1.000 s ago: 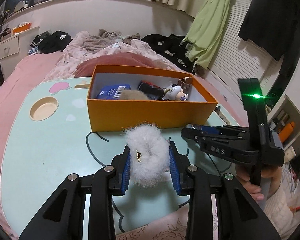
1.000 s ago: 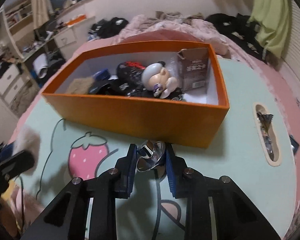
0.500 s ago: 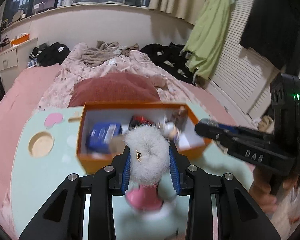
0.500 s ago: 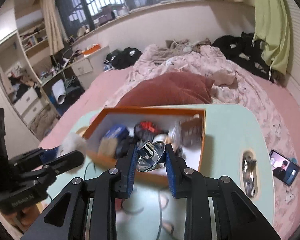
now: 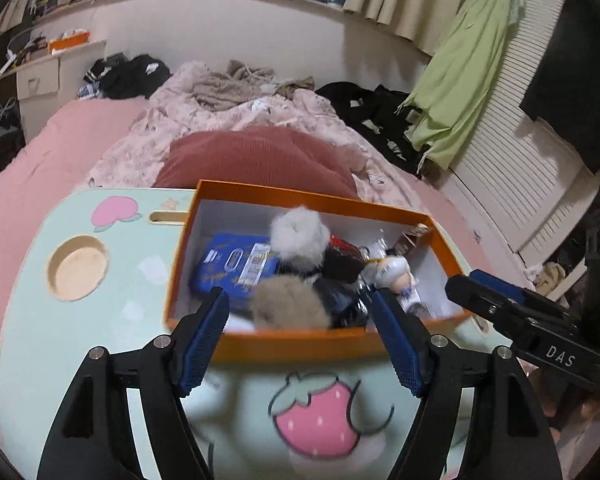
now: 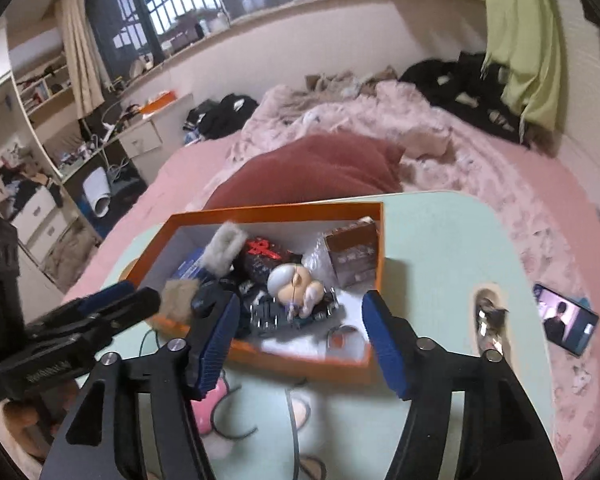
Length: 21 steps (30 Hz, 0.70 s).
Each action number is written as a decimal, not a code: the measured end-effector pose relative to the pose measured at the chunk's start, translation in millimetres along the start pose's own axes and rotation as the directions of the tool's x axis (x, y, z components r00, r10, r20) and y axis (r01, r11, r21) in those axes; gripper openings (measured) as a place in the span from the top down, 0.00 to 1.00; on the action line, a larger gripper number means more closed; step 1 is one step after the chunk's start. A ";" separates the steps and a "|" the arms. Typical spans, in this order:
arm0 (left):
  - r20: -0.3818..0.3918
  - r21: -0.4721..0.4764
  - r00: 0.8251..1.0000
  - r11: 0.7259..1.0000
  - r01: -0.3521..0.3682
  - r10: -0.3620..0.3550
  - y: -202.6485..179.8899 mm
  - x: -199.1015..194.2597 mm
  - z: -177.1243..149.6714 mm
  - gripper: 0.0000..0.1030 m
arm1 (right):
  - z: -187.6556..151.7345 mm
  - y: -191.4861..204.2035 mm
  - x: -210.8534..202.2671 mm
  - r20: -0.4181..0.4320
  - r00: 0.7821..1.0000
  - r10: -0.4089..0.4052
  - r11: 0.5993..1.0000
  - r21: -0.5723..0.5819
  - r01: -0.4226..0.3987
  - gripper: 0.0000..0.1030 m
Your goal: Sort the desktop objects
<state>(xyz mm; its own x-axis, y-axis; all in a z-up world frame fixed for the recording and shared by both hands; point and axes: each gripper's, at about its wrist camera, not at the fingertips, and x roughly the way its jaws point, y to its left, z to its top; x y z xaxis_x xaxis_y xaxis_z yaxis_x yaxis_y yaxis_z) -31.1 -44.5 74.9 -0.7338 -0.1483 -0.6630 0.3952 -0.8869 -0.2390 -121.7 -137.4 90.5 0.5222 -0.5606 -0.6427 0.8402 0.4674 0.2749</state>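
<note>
Both released a moment ago: left hand-held gripper (image 5: 300, 336) and right hand-held gripper (image 6: 298, 344) now spread wide and empty above the orange cardboard box (image 5: 300, 338), fluffy white scrunchie (image 5: 300, 236) and shiny metal piece (image 6: 342, 338) inside, so two items sorted.

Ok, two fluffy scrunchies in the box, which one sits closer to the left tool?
The tan scrunchie, at the orange box's near wall between the open left tool's fingers; the white scrunchie lies deeper in.
</note>
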 end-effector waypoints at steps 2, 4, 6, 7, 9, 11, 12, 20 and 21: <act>0.003 0.046 1.000 0.999 -0.023 0.023 -4.6 -12.3 -13.2 0.24 | -15.1 4.1 -9.4 0.009 1.000 -0.020 1.000 -0.024 0.021 0.32; -0.014 0.075 0.999 0.997 -0.036 0.037 -7.2 -18.2 -25.7 0.24 | -35.2 7.9 -18.6 0.015 0.998 -0.056 0.996 -0.062 0.057 0.29; -0.030 0.086 0.999 0.996 -0.030 0.033 -7.6 -21.7 -40.3 0.24 | -55.4 10.4 -20.3 0.003 0.995 -0.096 0.991 -0.093 0.096 0.27; -0.041 0.084 0.999 0.996 -0.025 0.029 -7.7 -21.3 -46.6 0.24 | -64.7 10.5 -18.4 -0.014 0.994 -0.109 0.989 -0.104 0.107 0.27; -0.088 0.089 0.995 0.996 -0.032 0.040 -7.3 -14.6 -58.7 0.24 | -79.1 6.6 -13.4 -0.047 0.991 -0.124 0.987 -0.110 0.118 0.27; -0.145 0.112 0.986 0.992 -0.061 0.077 -8.7 -1.8 -67.5 0.24 | -89.9 3.0 -4.4 -0.079 0.986 -0.146 0.984 -0.113 0.137 0.27; -0.172 0.121 0.981 0.990 -0.073 0.093 -9.1 4.9 -71.2 0.24 | -94.9 2.3 1.5 -0.095 0.982 -0.161 0.982 -0.118 0.149 0.27; -0.210 0.183 0.960 0.972 -0.149 0.187 -13.1 23.8 -84.6 0.00 | -108.7 -0.4 10.5 -0.079 0.971 -0.226 0.967 -0.136 0.214 0.00; -0.212 0.184 0.959 0.972 -0.148 0.186 -12.8 25.1 -85.6 0.00 | -109.3 -1.2 10.2 -0.077 0.971 -0.226 0.967 -0.137 0.214 0.00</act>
<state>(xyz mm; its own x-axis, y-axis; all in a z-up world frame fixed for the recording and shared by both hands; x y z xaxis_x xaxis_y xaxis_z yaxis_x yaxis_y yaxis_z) -7.2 0.5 0.6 -0.5136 -0.2144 -0.8308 0.3909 -0.9204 -0.0041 -133.4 -69.0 5.4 0.3060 -0.5972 -0.7414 0.9045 0.4254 0.0307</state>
